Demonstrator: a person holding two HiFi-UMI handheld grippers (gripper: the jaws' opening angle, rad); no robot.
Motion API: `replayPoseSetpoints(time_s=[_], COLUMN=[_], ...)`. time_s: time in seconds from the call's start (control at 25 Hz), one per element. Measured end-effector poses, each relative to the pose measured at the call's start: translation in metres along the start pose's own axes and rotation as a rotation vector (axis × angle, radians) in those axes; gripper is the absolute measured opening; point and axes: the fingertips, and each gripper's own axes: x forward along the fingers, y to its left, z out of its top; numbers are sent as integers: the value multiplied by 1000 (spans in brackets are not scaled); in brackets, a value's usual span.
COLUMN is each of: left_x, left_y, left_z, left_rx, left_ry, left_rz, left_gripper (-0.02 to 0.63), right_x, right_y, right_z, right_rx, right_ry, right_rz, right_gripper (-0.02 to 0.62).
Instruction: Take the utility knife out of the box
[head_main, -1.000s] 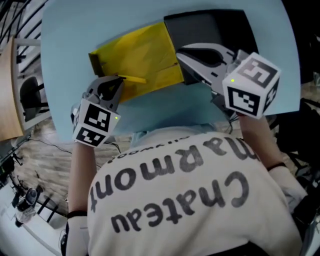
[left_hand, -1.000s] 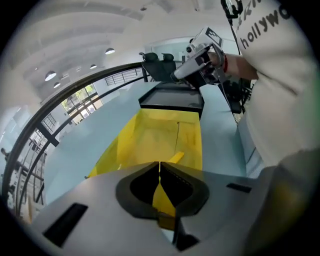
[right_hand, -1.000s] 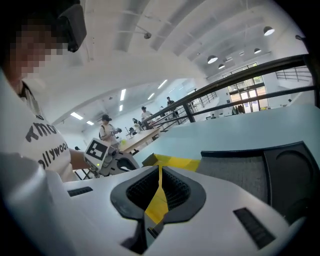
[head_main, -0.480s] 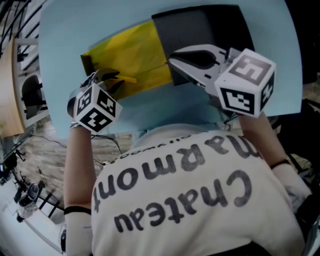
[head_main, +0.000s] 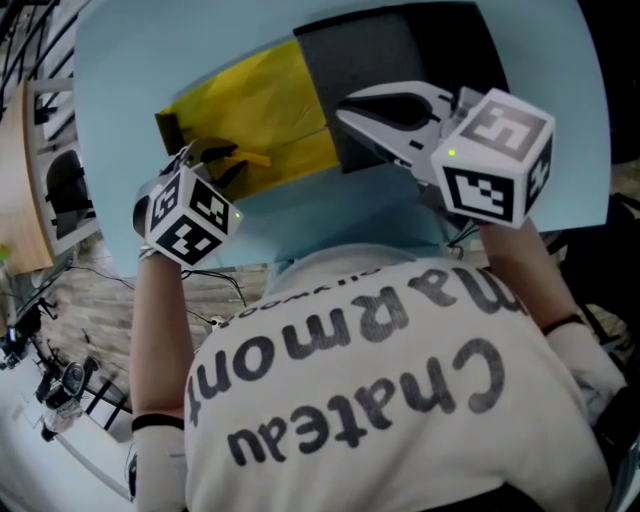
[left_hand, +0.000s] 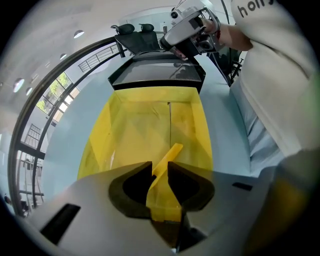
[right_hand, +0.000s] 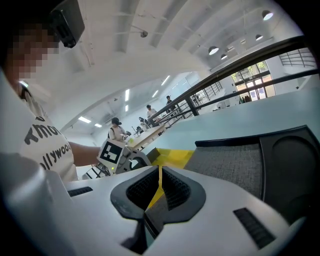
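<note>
An open yellow box (head_main: 260, 110) lies on the light blue table, and its inside (left_hand: 150, 125) looks bare. No utility knife can be made out. My left gripper (head_main: 225, 160) points steeply down at the box's near left edge. A narrow yellow strip (left_hand: 167, 157), which could be a flap or something else, stands between the jaws of the left gripper (left_hand: 160, 170). Those jaws are closing, and the pads do not visibly press on it. My right gripper (head_main: 345, 105) hovers over the black tray (head_main: 390, 50), and the right gripper (right_hand: 160, 172) is shut with nothing held.
The black tray (right_hand: 225, 160) with a grey mat and a round recess butts against the box's far end. The table's near edge runs just below both grippers. People and desks stand far off in the right gripper view.
My left gripper has sunk toward the box edge and rolled, so its marker cube now faces differently. The yellow strip stays at its jaws. The right gripper has hardly moved.
</note>
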Motion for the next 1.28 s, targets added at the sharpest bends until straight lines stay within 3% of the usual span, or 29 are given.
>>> replayPoseSetpoints(time_s=[0.64, 0.88, 1.28], left_x=[2, 2, -2], left_y=[-5, -7, -6], left_z=[-7, -6, -6], left_rx=[91, 35, 35], left_ry=[106, 63, 1], left_rz=[-70, -51, -22], left_gripper=[96, 70, 58], right_x=[-5, -10, -14], right_y=[4, 5, 23], right_z=[3, 1, 5], right_rx=[13, 1, -10], right_ry=[-5, -11, -40], right_rz=[12, -6, -63], right_gripper=[44, 44, 44])
